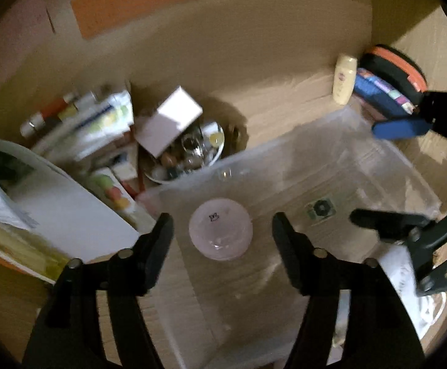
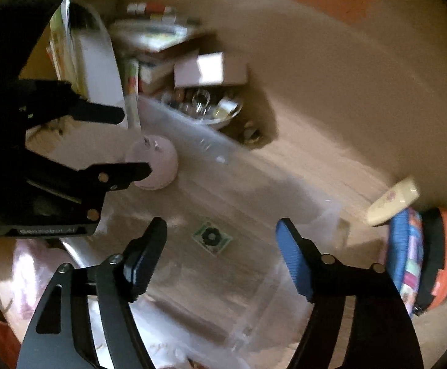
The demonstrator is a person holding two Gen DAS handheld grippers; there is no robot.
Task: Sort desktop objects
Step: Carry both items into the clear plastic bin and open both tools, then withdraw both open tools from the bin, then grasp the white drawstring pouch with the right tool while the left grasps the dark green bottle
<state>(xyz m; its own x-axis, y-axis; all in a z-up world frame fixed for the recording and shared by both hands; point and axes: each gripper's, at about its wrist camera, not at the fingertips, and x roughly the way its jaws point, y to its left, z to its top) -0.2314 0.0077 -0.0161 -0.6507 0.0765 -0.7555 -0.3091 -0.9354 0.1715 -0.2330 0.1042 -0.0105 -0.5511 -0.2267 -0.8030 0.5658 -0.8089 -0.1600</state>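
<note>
Nearest in each wrist view are the claws themselves. The left claw (image 1: 222, 233) stands spread, nothing between its fingers, and hangs over a clear plastic bin (image 1: 408, 181) that sits on the wooden bench (image 1: 285, 98). The right claw (image 2: 220, 249) is spread as well and empty, its blue-padded finger plain in its own view; it hovers over the same bin from the other side.

Inside the bin, just below the left claw, lies a pale pink round container (image 1: 220, 229), standing on the bin floor with its flat top upward and a small dark mark on it. It looks smooth, slightly translucent and squat, and neither claw touches it. A small green sticker (image 1: 320, 209) shows through the bin floor nearby. By these pictures the pink container counts as sorted, and it seems to be the only thing in the bin, so the task looks to be at an early stage.

Farther off, much is left. Behind the bin a bowl (image 1: 217, 150) is heaped with small glassy and round items, with a white box (image 1: 171, 120) tilted on top. Beside it are stacked books and boxes (image 1: 100, 123), too blurred to name singly. At the far right corner stand a cream bottle (image 1: 344, 80), a blue patterned pouch (image 1: 383, 92) and a black and orange case (image 1: 398, 67), all still outside the bin.
</note>
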